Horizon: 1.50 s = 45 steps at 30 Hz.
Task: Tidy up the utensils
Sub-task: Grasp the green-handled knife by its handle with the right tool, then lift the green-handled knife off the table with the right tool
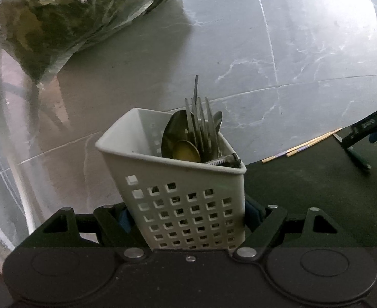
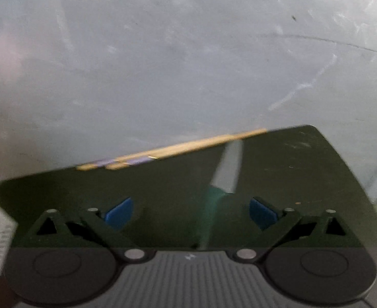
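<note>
On my left camera, right up close, the left gripper (image 1: 188, 218) has its blue pads pressed against both sides of the white perforated caddy (image 1: 185, 205), so I'm pinching it at the base. The caddy sits tilted, standing at the near edge of the dark mat (image 1: 304, 200). Inside it I can see a big spoon (image 1: 174, 131) and a smaller spoon with a yellowish bowl (image 1: 187, 151), forks (image 1: 201, 125) with tines up, and something toothed and metallic lying across the right corner of the rim (image 1: 227, 161); I can't tell what that is.

Over on my right camera, blurry picture here. The right gripper (image 2: 191, 214) has its fingers spread wide, blue pads (image 2: 119, 214) well apart, nothing between them being gripped. A green-handled knife (image 2: 223, 179) lies on the mat (image 2: 304, 179) between the fingers, handle toward me, blade pointing away. I can't tell whether the fingers touch it.

A little farther out, a pair of wooden chopsticks (image 2: 173, 151) with purple bands lies along the far edge of the mat, just beyond the knife's tip. From the left camera I pick up those same chopsticks (image 1: 301, 145) off to the right, with my right gripper (image 1: 368, 128) over the knife (image 1: 356, 157).

Beyond all that, grey marbled floor tiles (image 1: 239, 38), and at far left a bulging clear plastic bag (image 1: 60, 12).
</note>
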Available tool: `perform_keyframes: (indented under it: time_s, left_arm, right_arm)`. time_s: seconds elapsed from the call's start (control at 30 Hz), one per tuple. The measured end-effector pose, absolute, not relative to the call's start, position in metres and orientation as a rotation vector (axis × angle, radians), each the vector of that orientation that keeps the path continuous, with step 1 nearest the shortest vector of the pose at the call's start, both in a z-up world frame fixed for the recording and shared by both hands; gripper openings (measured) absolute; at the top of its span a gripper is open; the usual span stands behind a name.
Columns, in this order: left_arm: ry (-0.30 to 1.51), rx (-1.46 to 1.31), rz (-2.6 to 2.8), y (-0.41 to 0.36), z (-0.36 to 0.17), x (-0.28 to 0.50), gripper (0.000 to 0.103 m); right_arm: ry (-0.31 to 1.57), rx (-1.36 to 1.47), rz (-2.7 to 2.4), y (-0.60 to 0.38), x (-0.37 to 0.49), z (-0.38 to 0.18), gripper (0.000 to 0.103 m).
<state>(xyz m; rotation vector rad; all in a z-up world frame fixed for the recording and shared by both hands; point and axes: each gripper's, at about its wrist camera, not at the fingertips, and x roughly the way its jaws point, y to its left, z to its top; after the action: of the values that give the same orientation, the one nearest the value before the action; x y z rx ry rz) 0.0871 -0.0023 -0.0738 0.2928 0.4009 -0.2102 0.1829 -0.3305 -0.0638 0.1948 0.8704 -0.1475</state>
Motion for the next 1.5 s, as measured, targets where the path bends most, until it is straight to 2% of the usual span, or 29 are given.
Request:
perform_keyframes:
  time_s: [0.07,0.1,0.17,0.4,0.6,0.67,0.73,0.8,0.83,0.93,1.1,1.23,1.4,1.43,1.47,1.5]
  left_arm:
    - [0.400,0.293,-0.217,-0.002,-0.074,0.089,0.081]
    - [0.399,0.294,-0.219,-0.002,-0.074,0.089,0.081]
    - [0.398,0.295,-0.224,-0.002,-0.074,0.090,0.081]
    - [0.398,0.296,-0.230,-0.002,-0.073,0.091,0.081]
    - [0.395,0.305,-0.247,0.000,-0.074,0.092,0.081]
    - [0.394,0.308,-0.251,0.000,-0.074,0.092,0.081]
    - [0.395,0.308,-0.253,0.001,-0.074,0.092,0.081]
    - [0.394,0.308,-0.254,0.001,-0.074,0.092,0.081]
    - [0.393,0.306,-0.253,0.001,-0.074,0.092,0.081]
    - [0.391,0.303,-0.252,0.001,-0.075,0.091,0.081]
    - [0.390,0.291,-0.254,0.002,-0.075,0.091,0.081]
    - [0.384,0.299,-0.261,0.002,-0.075,0.090,0.081]
    - [0.387,0.300,-0.261,0.002,-0.075,0.091,0.081]
    - [0.387,0.300,-0.261,0.003,-0.074,0.091,0.081]
    - [0.387,0.299,-0.260,0.002,-0.074,0.091,0.081]
    - [0.387,0.297,-0.260,0.002,-0.074,0.090,0.081]
  right_arm:
    - [0.909,0.156,-0.182,-0.328,0.198,-0.067,0.081]
    - [0.928,0.149,-0.210,-0.325,0.205,-0.071,0.078]
    - [0.954,0.169,-0.266,-0.327,0.209,-0.079,0.062]
    - [0.969,0.155,-0.320,-0.316,0.209,-0.074,0.034]
    - [0.968,0.166,-0.325,-0.317,0.197,-0.071,0.033]
    - [0.959,0.179,-0.323,-0.317,0.190,-0.070,0.038]
    - [0.947,0.178,-0.317,-0.318,0.184,-0.072,0.038]
    - [0.936,0.156,-0.306,-0.317,0.179,-0.074,0.034]
    - [0.932,0.154,-0.298,-0.318,0.176,-0.074,0.024]
    - [0.946,0.235,-0.253,-0.326,0.166,-0.070,0.021]
    - [1.007,0.191,-0.157,-0.320,0.147,-0.065,0.022]
    - [1.029,0.148,-0.136,-0.320,0.156,-0.065,0.030]
    - [1.065,0.184,-0.158,-0.320,0.172,-0.063,0.030]
    - [1.068,0.183,-0.166,-0.318,0.173,-0.063,0.027]
    - [1.072,0.169,-0.176,-0.316,0.175,-0.063,0.017]
    - [1.071,0.173,-0.182,-0.315,0.174,-0.064,0.017]
